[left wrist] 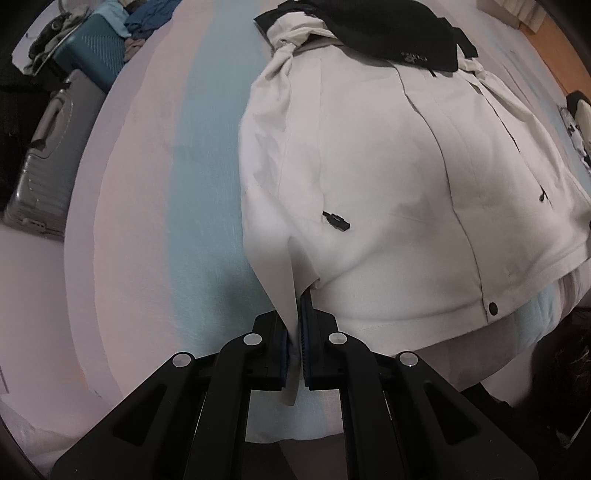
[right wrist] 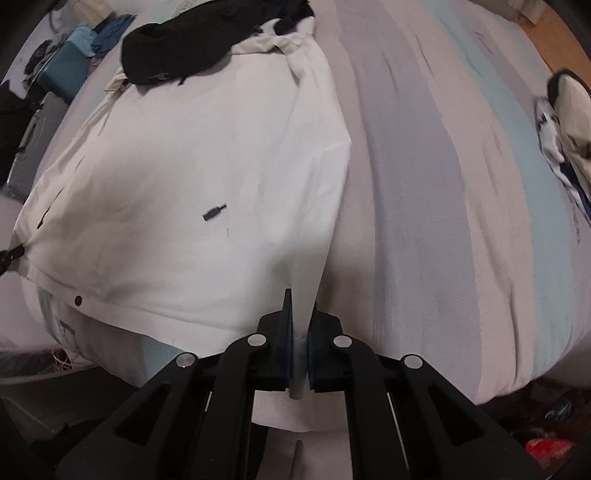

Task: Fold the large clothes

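Note:
A cream-white jacket [left wrist: 376, 158] with a black hood [left wrist: 391, 29] lies spread on a striped bed, front side up, its black zip pulls and snap button showing. My left gripper [left wrist: 295, 314] is shut on the jacket's near left hem corner, which hangs pinched between the blue pads and is lifted off the bed. In the right wrist view the same jacket [right wrist: 184, 177] fills the left half, hood [right wrist: 192, 48] at the far end. My right gripper [right wrist: 301, 317] is shut on the near right hem corner, a white fold drawn up between its pads.
The bedspread [right wrist: 443, 203] has pink, grey and pale-blue stripes. A teal suitcase [left wrist: 92, 48] and a silver suitcase [left wrist: 48, 155] stand beyond the bed's left side. A second crumpled garment [right wrist: 569, 125] lies at the bed's right edge. Dark clutter sits below the near edge.

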### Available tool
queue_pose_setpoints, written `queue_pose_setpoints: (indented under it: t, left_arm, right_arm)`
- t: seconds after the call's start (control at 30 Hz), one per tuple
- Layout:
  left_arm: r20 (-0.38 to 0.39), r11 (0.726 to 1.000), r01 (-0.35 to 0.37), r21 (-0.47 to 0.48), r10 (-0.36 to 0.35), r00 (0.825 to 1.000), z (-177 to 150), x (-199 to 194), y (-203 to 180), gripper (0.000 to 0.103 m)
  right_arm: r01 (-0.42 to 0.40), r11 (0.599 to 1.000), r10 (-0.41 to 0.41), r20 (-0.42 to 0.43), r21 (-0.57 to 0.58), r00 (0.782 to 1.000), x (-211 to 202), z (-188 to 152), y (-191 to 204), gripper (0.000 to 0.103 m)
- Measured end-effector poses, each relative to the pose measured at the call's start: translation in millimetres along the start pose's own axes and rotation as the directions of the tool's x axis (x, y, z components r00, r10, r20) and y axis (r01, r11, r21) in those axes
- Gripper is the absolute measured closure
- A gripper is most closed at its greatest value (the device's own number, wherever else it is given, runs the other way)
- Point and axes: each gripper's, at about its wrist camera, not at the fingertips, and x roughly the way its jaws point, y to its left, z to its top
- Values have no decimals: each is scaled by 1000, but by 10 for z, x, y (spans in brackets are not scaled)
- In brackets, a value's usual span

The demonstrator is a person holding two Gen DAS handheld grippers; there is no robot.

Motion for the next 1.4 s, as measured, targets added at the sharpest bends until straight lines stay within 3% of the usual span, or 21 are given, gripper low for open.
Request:
queue_pose_setpoints:
  t: [0.23,0.53,0.77,0.93,1.17,1.4]
  left_arm:
    - [-74,998,-16,-65,11,997,310,-181,47,99]
    - [-93,993,-38,-113,28,995,810,-446,145,99]
    - [-152,994,9,-112,-26,988,1155,-388,292,99]
    - [-151,998,25,-60,-34,988,1434,-420,333,99]
    - [-83,999,33,-27,-35,996,1888,-551,457,99]
    - [-54,1000,21,-2,-21,998,2299,-542,570,99]
  right_arm:
    - [-75,997,75,-47,-7,996,-125,257,-116,98]
    - [-173,985,172,-101,1,980,-341,820,-291,99]
    - [-226,972,235,-191,67,953,-313,1217,-381,99]
    - [-189,982,189,-213,19,959,-408,1511,-293,99]
    - [-127,991,120,-151,-42,981,-608,2054,-148,99]
    - [-102,993,94,-109,-67,990,-621,2577,-96,99]
